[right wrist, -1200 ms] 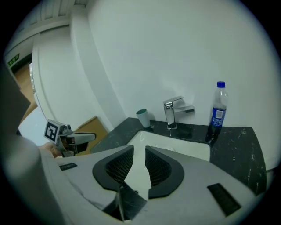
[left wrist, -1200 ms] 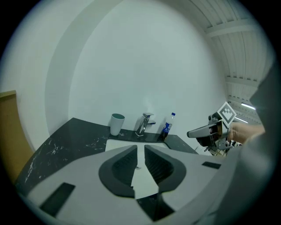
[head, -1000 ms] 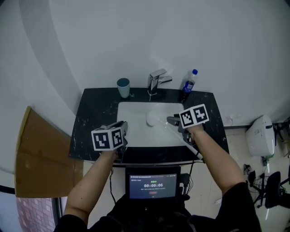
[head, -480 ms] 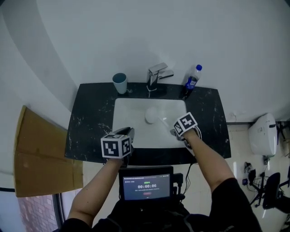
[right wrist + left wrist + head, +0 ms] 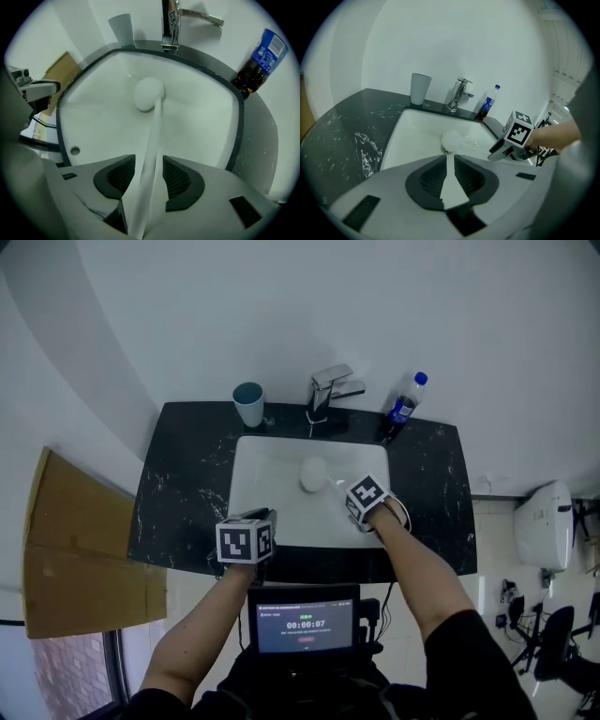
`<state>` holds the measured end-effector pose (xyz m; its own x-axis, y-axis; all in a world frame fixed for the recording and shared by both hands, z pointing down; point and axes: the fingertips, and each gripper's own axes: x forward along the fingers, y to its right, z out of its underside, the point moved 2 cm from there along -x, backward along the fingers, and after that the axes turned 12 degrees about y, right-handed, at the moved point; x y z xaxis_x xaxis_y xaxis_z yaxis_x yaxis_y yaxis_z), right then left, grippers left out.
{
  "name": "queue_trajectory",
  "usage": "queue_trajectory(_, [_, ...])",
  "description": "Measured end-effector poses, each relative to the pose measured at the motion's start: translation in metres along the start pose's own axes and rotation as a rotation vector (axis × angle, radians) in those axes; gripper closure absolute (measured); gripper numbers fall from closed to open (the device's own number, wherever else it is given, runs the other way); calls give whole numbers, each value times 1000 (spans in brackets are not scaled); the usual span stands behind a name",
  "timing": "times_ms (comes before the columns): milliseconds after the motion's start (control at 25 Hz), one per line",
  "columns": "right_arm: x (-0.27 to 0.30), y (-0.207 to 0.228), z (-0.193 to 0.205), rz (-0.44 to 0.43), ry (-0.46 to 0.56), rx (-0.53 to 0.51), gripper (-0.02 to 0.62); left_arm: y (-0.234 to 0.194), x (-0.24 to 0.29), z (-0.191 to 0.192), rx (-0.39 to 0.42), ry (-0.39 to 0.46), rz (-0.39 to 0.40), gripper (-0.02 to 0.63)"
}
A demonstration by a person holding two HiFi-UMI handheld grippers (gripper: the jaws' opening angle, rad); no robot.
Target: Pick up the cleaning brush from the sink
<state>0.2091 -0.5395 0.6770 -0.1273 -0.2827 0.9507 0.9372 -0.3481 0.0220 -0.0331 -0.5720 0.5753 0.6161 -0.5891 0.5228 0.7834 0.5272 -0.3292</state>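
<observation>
right fingers (image 5: 180, 180) clamped on cleaning brush (image 5: 151, 136) handle — head in sink (image 5: 199, 110); left fingers (image 5: 429, 180) together

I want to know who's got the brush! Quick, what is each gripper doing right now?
The left gripper: closed, holding nothing.
The right gripper: closed on the handle of the cleaning brush.

The only legible figures are on the small screen (image 5: 306, 622) at 6 o'clock in the head view: a timer showing 00:00:07, with smaller lines around it too fine to read. The bottle (image 5: 265, 52) at 2 o'clock has a blue label with illegible print. The left tool's cube (image 5: 246, 541) and right tool's cube (image 5: 367, 495) bear black-and-white square markers.
</observation>
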Motion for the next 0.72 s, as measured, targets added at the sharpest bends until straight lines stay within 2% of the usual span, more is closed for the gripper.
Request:
queue_trajectory(360, [23,-8,20,36,-181,-34,422,-1,-4,16,-19,-34,24,543])
queue_trajectory(400, [24,-9,20,52,-175,-38,442,-1,-5,17,-21,-36,28,543])
queue_trajectory(440, [26,-9,19,65,-165,-37,544,-1,-7,19,-22,-38,31,543])
queue_trajectory(720, [29,-7,24,59,-165,7,568,-13,-15,24,-30,-41,21,543])
